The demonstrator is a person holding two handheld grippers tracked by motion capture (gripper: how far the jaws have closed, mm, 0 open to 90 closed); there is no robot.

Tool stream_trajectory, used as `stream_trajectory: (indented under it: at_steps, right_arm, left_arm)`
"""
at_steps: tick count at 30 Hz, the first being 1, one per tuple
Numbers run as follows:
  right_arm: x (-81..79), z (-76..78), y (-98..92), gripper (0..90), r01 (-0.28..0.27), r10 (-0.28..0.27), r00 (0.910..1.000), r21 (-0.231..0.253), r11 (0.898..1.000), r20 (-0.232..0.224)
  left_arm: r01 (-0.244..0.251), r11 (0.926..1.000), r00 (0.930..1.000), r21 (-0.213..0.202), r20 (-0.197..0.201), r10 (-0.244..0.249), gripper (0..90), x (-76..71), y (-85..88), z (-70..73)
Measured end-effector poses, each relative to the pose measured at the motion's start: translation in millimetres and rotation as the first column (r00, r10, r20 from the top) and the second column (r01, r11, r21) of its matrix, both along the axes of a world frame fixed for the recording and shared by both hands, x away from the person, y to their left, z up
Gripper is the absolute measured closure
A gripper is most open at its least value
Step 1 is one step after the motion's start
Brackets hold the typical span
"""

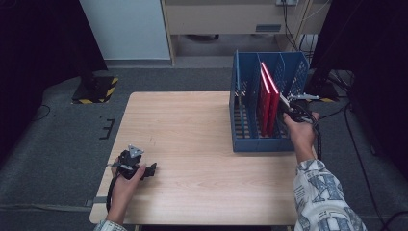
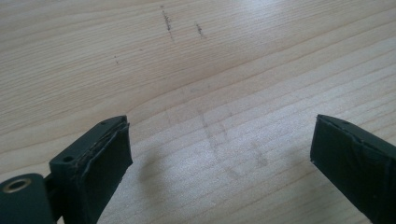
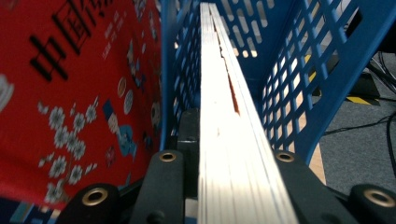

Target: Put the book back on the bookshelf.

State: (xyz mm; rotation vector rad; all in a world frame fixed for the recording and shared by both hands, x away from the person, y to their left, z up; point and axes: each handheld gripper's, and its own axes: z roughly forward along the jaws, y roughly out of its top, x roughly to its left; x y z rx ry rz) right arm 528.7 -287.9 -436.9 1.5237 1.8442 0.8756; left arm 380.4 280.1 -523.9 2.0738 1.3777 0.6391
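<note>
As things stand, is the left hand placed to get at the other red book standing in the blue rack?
Probably not without moving. The left gripper rests open at the table's near left corner, while the other red book stands across it in the blue rack, beside the right gripper and the book it holds.

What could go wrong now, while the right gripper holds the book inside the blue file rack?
1. The right gripper pinches the book only by its page edge, so it may slip or tilt.
2. The second red book stands close beside it and might be knocked over.
3. Pushing could shift the blue file rack on the table.
</note>
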Motion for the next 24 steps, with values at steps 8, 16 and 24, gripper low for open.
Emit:
stream_trajectory:
  at_steps: [8, 16, 24]
  right_arm:
    - [-10.8, -6.9, -0.6, 73.5, -0.007, 0.007, 0.9992, 0.011, 1.0, -0.04]
    - [-15.0, -14.7, 0.7, 73.1, -0.015, 0.015, 0.9983, -0.002, 1.0, -0.056]
    - [-16.3, -16.3, 1.2, 73.4, -0.011, 0.01, 0.9985, -0.004, 1.0, -0.054]
  left_arm:
    - [-0.003, 1.0, 1.0, 0.0, 0.002, 0.003, 4.9, 0.9, 0.8, 0.8]
    - [-0.005, 1.0, 1.0, 0.001, 0.005, 0.005, 5.0, 0.6, 1.4, 1.3]
    - [-0.005, 1.0, 0.9999, 0.0, 0.009, 0.005, 5.0, 0.6, 1.5, 1.7]
